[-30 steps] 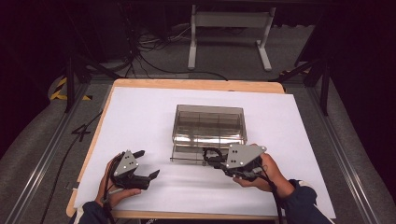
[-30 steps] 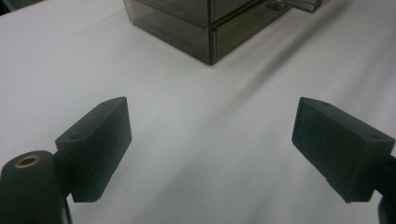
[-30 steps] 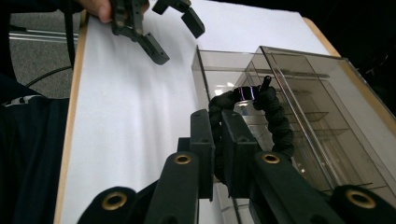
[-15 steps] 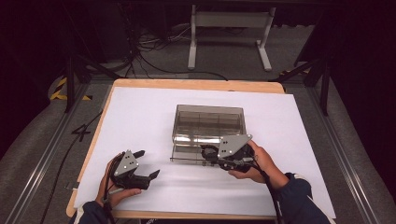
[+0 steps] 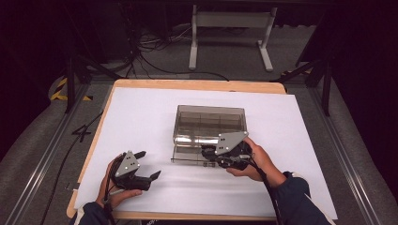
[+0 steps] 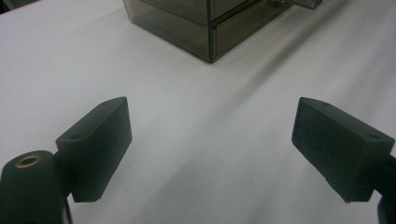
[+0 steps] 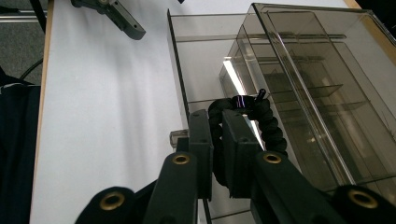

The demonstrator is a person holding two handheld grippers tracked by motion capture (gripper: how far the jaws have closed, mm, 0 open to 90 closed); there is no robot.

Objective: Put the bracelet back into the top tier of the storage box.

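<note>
A smoky clear plastic drawer box stands mid-table, its lower drawer pulled out toward the front. My right gripper hangs over that drawer, shut on a black braided bracelet pinched between its jaws. The bracelet's loop hangs over the drawer, next to the box. My left gripper rests at the front left of the table, open with nothing between its jaws. The box corner lies well ahead of it.
White paper covers the wooden table. Beyond the far edge are cables on the floor and a metal stand. The left gripper also appears far off in the right gripper view.
My right gripper has moved left and toward the box with the bracelet, and now hangs over the pulled-out drawer. The left gripper has not moved.
</note>
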